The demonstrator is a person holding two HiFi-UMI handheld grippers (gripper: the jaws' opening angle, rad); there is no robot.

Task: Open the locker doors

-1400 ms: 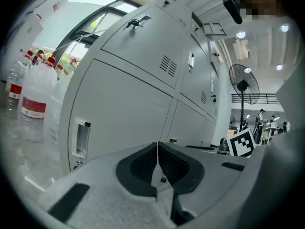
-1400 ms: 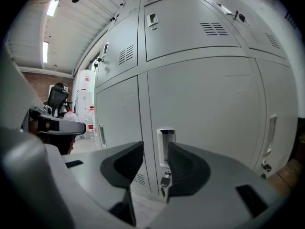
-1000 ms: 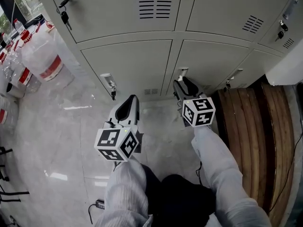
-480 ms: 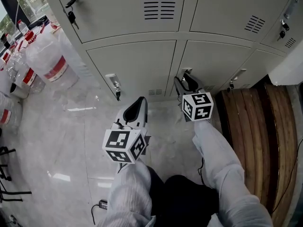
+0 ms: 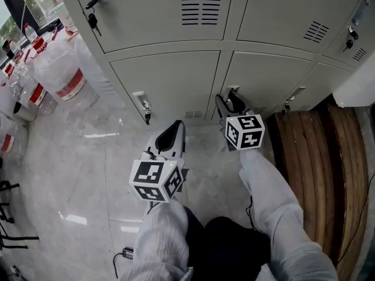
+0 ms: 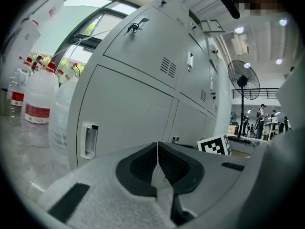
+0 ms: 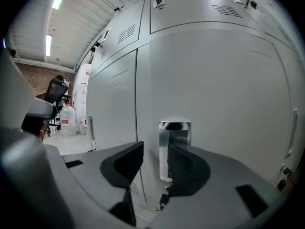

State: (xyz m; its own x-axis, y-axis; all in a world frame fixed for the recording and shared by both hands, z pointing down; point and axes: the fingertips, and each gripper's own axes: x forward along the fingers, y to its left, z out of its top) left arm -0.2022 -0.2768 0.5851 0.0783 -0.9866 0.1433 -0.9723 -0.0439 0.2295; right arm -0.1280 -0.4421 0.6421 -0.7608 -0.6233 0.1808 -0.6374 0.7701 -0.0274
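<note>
Bottom row of grey locker doors (image 5: 170,81), all closed; right gripper (image 7: 155,151) with jaws apart, levelled just at the middle door's chrome handle (image 7: 174,128), not clamped, apparently poised to grip and pull; left gripper (image 6: 157,149) pinched together, empty, kept clear.

Beside the lockers (image 5: 170,86), water bottles (image 5: 60,75) stand left, wooden planks (image 5: 310,151) right

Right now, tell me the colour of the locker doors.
Light grey locker doors, clearest in head view.
</note>
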